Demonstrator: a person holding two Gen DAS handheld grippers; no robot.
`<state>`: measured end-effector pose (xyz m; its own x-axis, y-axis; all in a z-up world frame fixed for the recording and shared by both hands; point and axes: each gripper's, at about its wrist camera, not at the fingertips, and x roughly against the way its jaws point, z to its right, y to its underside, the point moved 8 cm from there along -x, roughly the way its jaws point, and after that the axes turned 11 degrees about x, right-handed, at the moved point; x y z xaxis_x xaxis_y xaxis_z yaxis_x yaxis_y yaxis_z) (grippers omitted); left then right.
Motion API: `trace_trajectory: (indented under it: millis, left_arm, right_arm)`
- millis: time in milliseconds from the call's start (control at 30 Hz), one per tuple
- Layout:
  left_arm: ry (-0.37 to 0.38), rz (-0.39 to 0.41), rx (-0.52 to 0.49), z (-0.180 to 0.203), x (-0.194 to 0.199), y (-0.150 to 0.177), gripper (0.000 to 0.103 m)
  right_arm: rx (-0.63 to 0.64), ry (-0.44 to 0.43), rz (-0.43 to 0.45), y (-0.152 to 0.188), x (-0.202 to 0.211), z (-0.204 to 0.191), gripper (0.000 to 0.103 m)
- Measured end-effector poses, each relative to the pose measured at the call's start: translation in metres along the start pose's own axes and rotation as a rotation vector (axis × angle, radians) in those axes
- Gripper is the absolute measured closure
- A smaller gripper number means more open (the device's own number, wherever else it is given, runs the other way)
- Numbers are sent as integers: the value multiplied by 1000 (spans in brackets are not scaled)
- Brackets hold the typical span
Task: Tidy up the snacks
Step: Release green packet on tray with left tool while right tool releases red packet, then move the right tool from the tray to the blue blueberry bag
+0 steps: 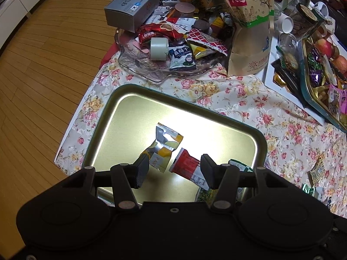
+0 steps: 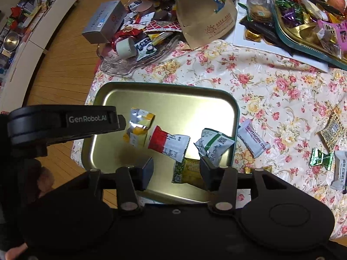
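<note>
Left gripper (image 1: 174, 170) tilted down over the gold rectangular metal tray (image 1: 130, 99), jaws spread wide, nothing held. Yellow-and-silver snack packet (image 1: 164, 145) and red-and-white packet (image 1: 187, 165) lie just ahead of its tips. Right gripper (image 2: 176, 172) likewise wide, empty, above yellow-green packet (image 2: 188, 171); green-and-white packet (image 2: 213, 146) ahead-right.

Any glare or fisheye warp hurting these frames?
Left wrist: glare blows out the tray floor around the red-and-white packet; floorboards bend at the edges. Right wrist: milder sheen on the tray, packets readable, edges curved likewise.
</note>
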<state>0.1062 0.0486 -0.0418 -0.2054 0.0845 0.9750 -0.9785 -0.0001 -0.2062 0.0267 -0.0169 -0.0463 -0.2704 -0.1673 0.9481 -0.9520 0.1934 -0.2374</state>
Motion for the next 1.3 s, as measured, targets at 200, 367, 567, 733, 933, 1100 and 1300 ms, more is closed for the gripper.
trace_trajectory:
  millis: [200,367,567,733,933,1100,1300]
  left_arm:
    - [10,-32,-24,10,-4,5,44]
    - [2,-41,-45,19,-6,9,44]
    - [6,-54,-72,34,-7,16,44]
    - [9,-65,-95,51,-8,23,44]
    - [14,-68,-141,77,-9,34,45]
    - [24,-85,-183,102,-11,45,49]
    - [53,-122,-242,133,-15,63,49]
  right_arm:
    - [-13,28,-18,3,-2,6,53]
    - [-21,68,-31,6,-4,15,53]
    - [-34,109,-42,14,-4,33,53]
    - [-63,131,-52,23,-1,57,53]
    - [-127,153,-52,32,9,98,53]
    - [-215,166,-32,38,22,143,53]
    - [-350,160,3,50,42,205,53]
